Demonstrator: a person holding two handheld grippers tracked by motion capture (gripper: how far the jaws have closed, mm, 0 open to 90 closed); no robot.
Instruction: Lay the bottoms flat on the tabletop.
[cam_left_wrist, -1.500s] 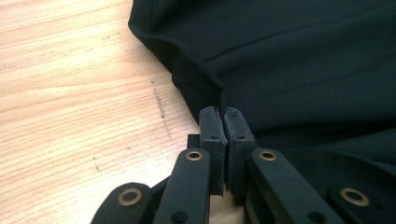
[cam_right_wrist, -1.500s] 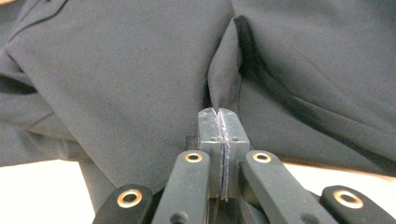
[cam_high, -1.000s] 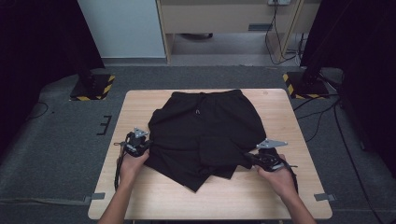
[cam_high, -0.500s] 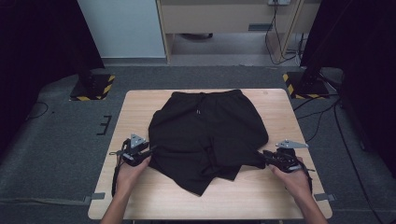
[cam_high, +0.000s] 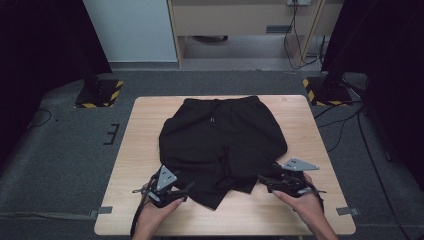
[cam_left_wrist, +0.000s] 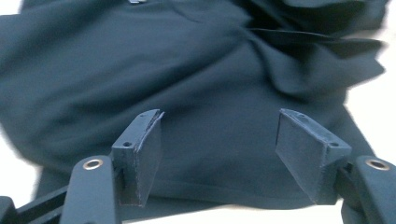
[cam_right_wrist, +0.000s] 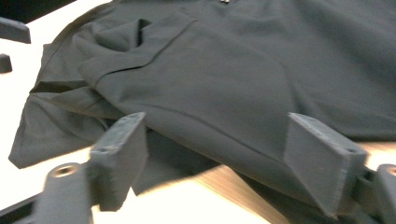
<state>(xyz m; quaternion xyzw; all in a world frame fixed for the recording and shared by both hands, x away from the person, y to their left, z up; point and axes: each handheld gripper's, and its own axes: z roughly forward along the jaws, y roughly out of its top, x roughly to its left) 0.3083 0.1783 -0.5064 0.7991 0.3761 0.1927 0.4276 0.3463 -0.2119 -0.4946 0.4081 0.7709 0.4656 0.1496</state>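
Observation:
A pair of black shorts (cam_high: 222, 140) lies spread on the wooden table (cam_high: 145, 135), waistband and drawstring at the far side, leg hems bunched toward me. My left gripper (cam_high: 186, 189) sits at the near left hem, pointing right. In the left gripper view its jaws (cam_left_wrist: 219, 154) stand wide, with the shorts (cam_left_wrist: 187, 70) under and beyond them and nothing pinched. My right gripper (cam_high: 263, 181) is at the near right hem, pointing left. Its jaws (cam_right_wrist: 219, 158) are also apart over the shorts (cam_right_wrist: 233, 70). Both pairs of jaws have just been opening.
Bare wood runs along the table's near edge (cam_high: 240, 220) and both sides. On the grey floor behind the table stand two yellow-and-black striped bases (cam_high: 97, 92) (cam_high: 325, 90). Cables (cam_high: 345, 125) trail at the right, and a cabinet (cam_high: 240, 20) stands at the back.
Both grippers have let go of the shorts' hems and opened. The left hand has slid toward me and rightward along the hem. The right hand has drawn slightly toward me.

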